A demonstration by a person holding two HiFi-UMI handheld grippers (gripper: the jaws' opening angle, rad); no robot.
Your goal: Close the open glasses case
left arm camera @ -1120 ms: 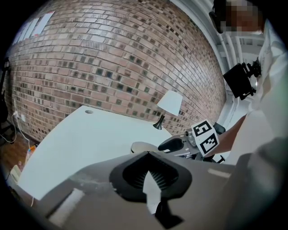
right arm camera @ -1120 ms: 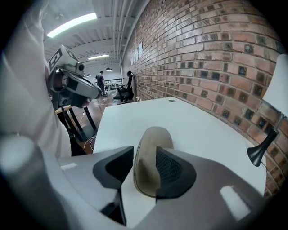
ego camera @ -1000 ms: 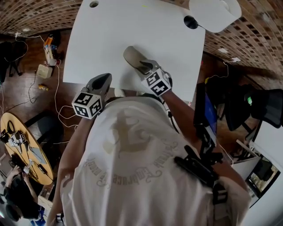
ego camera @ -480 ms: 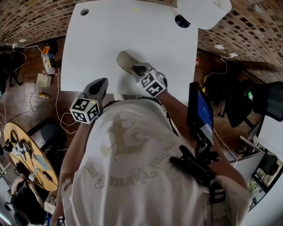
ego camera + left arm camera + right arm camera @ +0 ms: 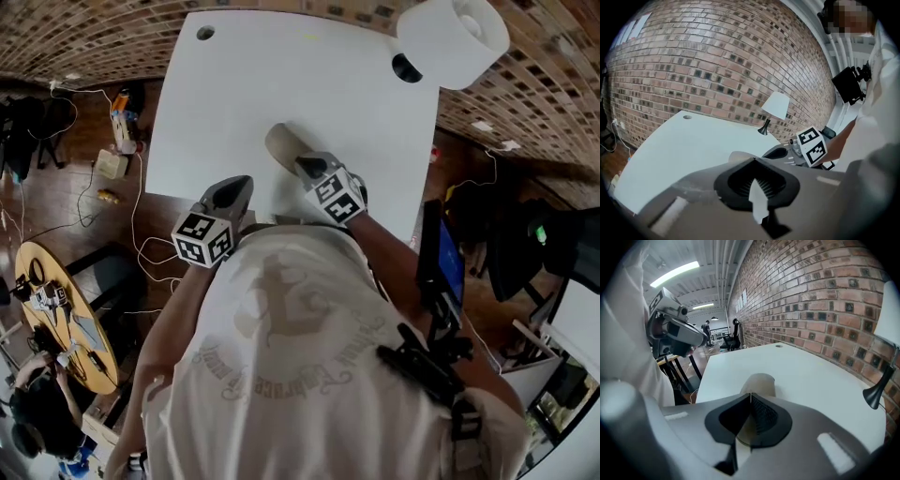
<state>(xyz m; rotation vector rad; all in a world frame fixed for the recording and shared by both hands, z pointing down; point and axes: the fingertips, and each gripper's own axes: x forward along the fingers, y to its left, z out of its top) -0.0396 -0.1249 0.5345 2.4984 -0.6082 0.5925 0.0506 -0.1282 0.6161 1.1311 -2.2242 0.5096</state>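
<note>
The beige glasses case (image 5: pixel 281 142) lies on the white table (image 5: pixel 234 84), near its front edge; it also shows in the right gripper view (image 5: pixel 759 380) and the left gripper view (image 5: pixel 739 155). My right gripper (image 5: pixel 307 167) sits over the case's near end. Its jaws are closing and their tips meet in a thin line, with nothing seen between them and the case just beyond and below. My left gripper (image 5: pixel 232 190) hovers at the table's front edge, left of the case and apart from it, with its jaw tips together.
A white-shaded lamp (image 5: pixel 455 37) on a black base (image 5: pixel 405 67) stands at the table's far right corner. A cable hole (image 5: pixel 203 32) is at the far left. Beside the table are a cluttered round wooden table (image 5: pixel 56 319) and a screen (image 5: pixel 448 258).
The left gripper has edged slightly forward towards the table's front edge. The right gripper has stayed at the case's near end. The head view has shifted a little.
</note>
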